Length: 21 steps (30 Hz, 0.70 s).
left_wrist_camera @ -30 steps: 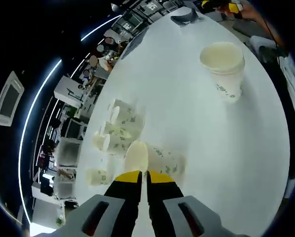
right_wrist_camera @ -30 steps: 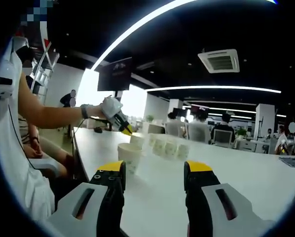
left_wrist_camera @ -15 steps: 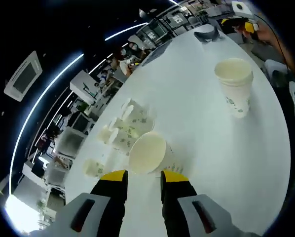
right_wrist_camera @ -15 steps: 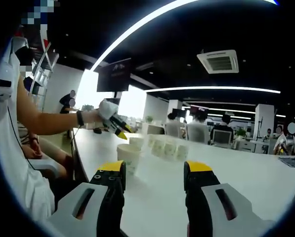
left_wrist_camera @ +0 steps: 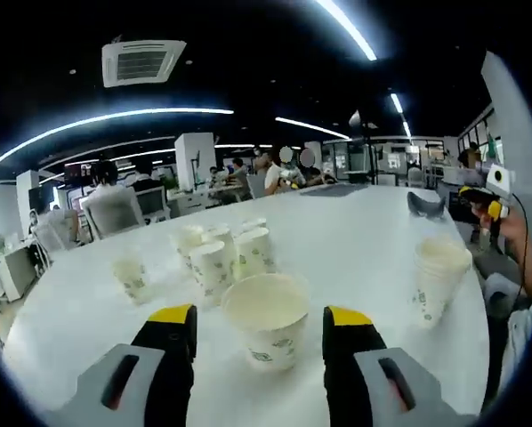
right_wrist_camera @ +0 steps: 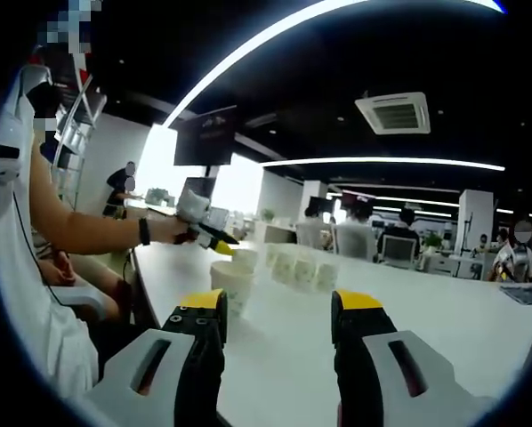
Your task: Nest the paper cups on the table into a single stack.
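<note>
An upright paper cup (left_wrist_camera: 268, 331) with a green print stands on the white table (left_wrist_camera: 355, 258) between the jaws of my left gripper (left_wrist_camera: 259, 317), which is open and clear of the cup's sides. Behind it is a cluster of several cups (left_wrist_camera: 223, 253), with a single cup (left_wrist_camera: 130, 277) to the left. A taller nested stack (left_wrist_camera: 439, 280) stands to the right. My right gripper (right_wrist_camera: 279, 310) is open and holds nothing. The stack (right_wrist_camera: 232, 285) stands just beyond its left jaw. The left gripper (right_wrist_camera: 211, 238) and its cup (right_wrist_camera: 245, 260) are further back.
A dark object (left_wrist_camera: 424, 204) lies at the table's far right. A person's hand holds the right gripper (left_wrist_camera: 476, 204) by the right edge. Their arm (right_wrist_camera: 88, 213) reaches in from the left. Seated people and office chairs (right_wrist_camera: 359, 233) line the far side.
My left gripper was shut on the rim of a cup lying on its side. It has turned the cup upright and opened, leaving it on the table. The right gripper has stayed put.
</note>
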Motion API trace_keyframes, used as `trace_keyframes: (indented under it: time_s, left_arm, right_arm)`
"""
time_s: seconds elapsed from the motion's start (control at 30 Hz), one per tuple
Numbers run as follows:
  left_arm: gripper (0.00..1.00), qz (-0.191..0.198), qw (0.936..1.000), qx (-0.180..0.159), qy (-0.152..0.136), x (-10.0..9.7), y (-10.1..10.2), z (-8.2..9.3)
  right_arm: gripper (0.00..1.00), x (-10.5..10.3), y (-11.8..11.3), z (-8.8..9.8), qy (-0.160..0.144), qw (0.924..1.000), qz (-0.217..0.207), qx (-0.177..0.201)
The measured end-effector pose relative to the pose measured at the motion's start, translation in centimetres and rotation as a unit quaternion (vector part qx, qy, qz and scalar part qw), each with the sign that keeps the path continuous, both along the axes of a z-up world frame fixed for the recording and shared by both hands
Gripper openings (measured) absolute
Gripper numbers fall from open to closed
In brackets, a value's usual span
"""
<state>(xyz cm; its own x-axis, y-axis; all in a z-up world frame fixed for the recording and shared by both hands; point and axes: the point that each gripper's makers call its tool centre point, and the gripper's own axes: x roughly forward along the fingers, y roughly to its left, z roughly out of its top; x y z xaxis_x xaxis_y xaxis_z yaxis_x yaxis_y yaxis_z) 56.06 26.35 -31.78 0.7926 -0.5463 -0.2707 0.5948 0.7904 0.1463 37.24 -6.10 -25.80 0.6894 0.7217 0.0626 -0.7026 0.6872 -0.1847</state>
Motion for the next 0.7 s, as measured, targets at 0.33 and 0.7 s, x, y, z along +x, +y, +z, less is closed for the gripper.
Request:
trace_keyframes:
  time_s: [0.33, 0.7]
  left_arm:
    - [0.63, 0.024, 0.9996, 0.002, 0.018, 1.1, -1.5, -1.8]
    - [0.52, 0.052, 0.9983, -0.025, 0.013, 2.9, -0.5, -1.9]
  right_arm:
    - [0.5, 0.0, -0.2, 0.0, -0.001, 1.0, -0.001, 0.0]
    - [0.49, 0.1, -0.9, 0.2, -0.002, 1.0, -0.006, 0.001]
